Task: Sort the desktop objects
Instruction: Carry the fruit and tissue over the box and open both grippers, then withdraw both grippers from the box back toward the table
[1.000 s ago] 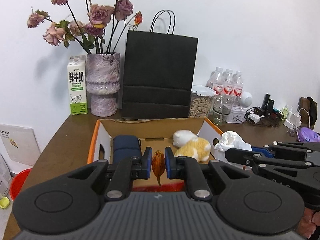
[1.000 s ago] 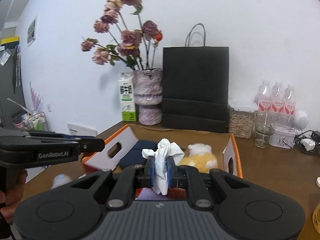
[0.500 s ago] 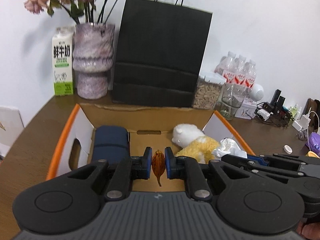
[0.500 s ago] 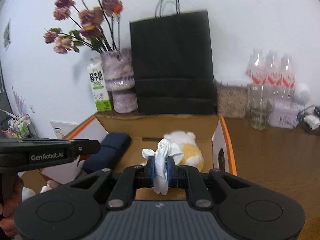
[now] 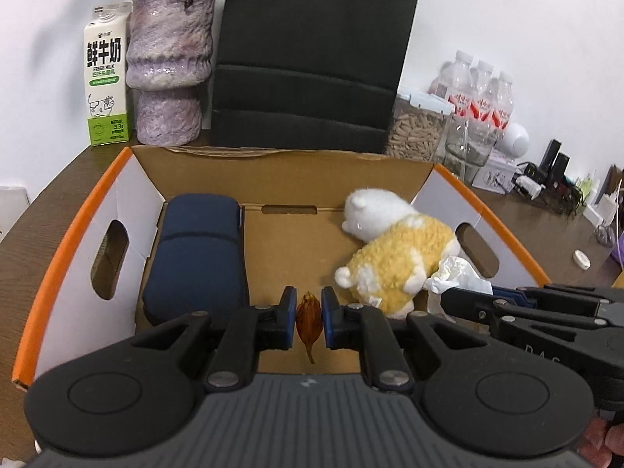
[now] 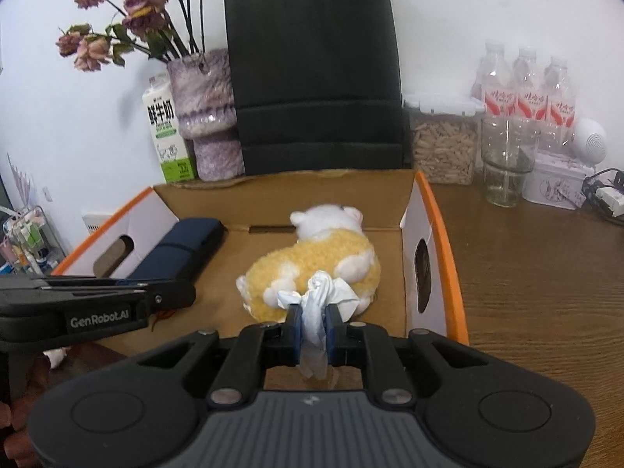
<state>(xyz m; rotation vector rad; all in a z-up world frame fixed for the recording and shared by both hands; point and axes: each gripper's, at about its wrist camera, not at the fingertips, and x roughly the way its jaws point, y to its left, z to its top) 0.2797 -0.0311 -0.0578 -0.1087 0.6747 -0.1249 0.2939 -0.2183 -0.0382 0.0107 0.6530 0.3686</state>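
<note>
The left tool (image 5: 309,312) was seen clenched on a dried orange-brown leaf (image 5: 309,319), held over the near part of the open cardboard box (image 5: 70,234). The right tool (image 6: 313,321) was seen clenched on a crumpled white tissue (image 6: 316,304), held above the box just in front of the plush toy (image 6: 316,265). The yellow and white plush toy was found lying on the box floor toward its right side, and a dark blue pouch (image 5: 199,257) was found lying along the left wall. Behind the box, on the brown surface (image 6: 546,273), a black paper bag (image 6: 314,66), a purple vase (image 5: 169,66) and a milk carton (image 5: 106,74) were lined up against the wall. To the right a clear container of pellets (image 6: 442,140), a glass jar (image 6: 507,160) and three water bottles (image 6: 526,82) were seen
</note>
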